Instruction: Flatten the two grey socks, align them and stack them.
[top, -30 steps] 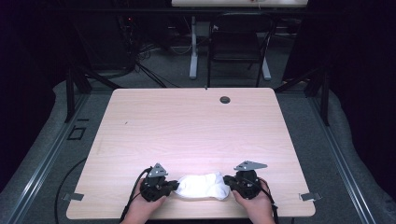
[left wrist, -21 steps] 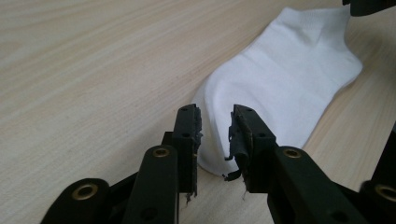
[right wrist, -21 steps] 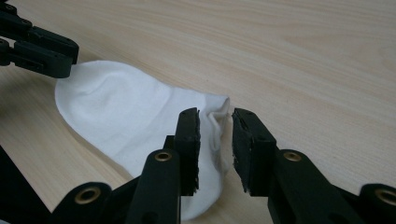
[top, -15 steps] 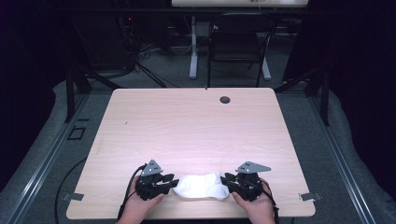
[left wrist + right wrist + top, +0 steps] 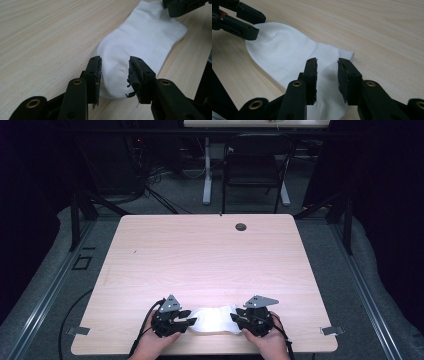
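So the white sock (image 5: 214,320) is lying flat on the worktop (image 5: 200,260) right at the near edge, just in front of the person, stretched out sideways between the two claws. Looks to me like the laying-out or smoothing part is pretty much wrapped up, since the sock is sitting flat with only a few soft wrinkles, and both claws are letting go of it. The left claw (image 5: 113,72) is hanging over the rounded toe end with its jaws partly apart; they've just been opening, and the fabric is lying under the gap between them, with the pads not squeezing it. Same deal on the other side: the right claw (image 5: 327,72) is hovering low over the cuff end, jaws also just opened partway, sock lying loose beneath them, nothing gripped. Both hands (image 5: 159,346) are coming in from the near edge, angled inward so the claws are pointing at each other across the sock. What's left, I'd guess, is folding it or moving it somewhere. Farther out the worktop is bare wood, with a small round grommet (image 5: 241,226) near the far edge.
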The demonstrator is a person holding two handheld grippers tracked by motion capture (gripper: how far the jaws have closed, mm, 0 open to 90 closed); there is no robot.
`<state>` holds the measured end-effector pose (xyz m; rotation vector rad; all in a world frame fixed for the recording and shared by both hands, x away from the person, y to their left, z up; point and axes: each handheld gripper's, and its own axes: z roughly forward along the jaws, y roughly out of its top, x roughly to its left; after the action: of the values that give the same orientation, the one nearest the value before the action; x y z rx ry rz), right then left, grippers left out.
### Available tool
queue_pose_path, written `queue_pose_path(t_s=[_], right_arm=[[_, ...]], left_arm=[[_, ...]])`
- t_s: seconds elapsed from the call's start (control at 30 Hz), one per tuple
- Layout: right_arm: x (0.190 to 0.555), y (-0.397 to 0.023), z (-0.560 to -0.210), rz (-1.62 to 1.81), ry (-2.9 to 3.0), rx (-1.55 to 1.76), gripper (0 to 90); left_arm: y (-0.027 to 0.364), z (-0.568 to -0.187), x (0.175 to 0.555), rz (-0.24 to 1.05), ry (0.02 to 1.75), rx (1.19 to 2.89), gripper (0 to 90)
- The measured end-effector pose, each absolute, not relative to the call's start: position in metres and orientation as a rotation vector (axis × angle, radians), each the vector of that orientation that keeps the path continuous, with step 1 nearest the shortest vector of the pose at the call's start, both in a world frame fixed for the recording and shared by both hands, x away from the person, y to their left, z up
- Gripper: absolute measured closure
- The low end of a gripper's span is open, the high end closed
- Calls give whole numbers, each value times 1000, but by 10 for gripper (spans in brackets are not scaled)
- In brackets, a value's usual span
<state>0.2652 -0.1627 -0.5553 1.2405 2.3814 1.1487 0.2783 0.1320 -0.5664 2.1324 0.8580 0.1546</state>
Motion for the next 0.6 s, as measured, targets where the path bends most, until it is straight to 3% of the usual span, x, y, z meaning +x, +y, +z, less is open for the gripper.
queue_pose_path(t_s=[0.6], right_arm=[[269,-166,-572,1087,2431,1228,646]], left_arm=[[131,-578,280,144,853,2190,579]])
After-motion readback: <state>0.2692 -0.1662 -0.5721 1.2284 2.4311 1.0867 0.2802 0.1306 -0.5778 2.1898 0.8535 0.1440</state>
